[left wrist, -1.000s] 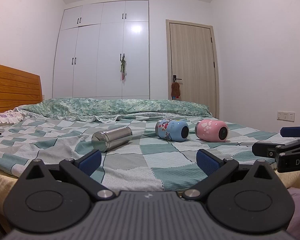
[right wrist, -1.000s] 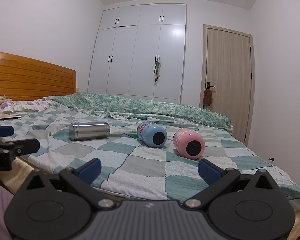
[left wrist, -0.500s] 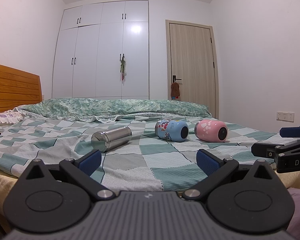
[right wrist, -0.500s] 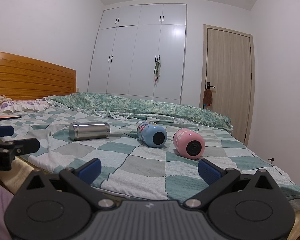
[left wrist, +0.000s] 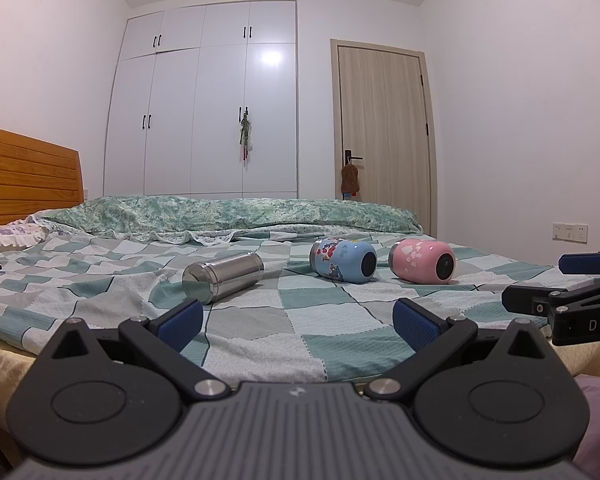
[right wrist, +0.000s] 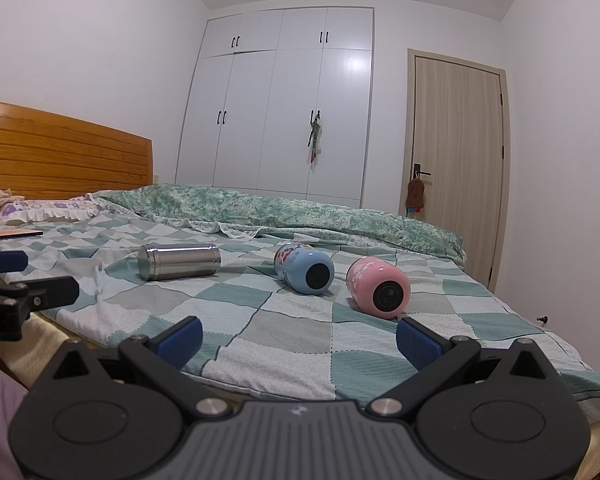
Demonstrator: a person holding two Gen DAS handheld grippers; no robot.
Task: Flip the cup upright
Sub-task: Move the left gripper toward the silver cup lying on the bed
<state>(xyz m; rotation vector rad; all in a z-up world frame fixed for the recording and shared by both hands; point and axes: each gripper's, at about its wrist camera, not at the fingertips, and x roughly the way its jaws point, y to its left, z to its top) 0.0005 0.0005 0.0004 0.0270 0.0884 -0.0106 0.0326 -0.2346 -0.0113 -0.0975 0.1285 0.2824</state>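
Three cups lie on their sides on the checked bedspread: a steel cup at the left, a blue patterned cup in the middle, a pink cup at the right. My left gripper is open and empty, held short of the bed's near edge, facing the steel and blue cups. My right gripper is open and empty, also short of the edge, facing the blue and pink cups. Each gripper shows at the side of the other's view.
A rumpled green quilt lies along the far side of the bed. A wooden headboard stands at the left, with a pillow and a flat dark object. White wardrobe and door stand behind.
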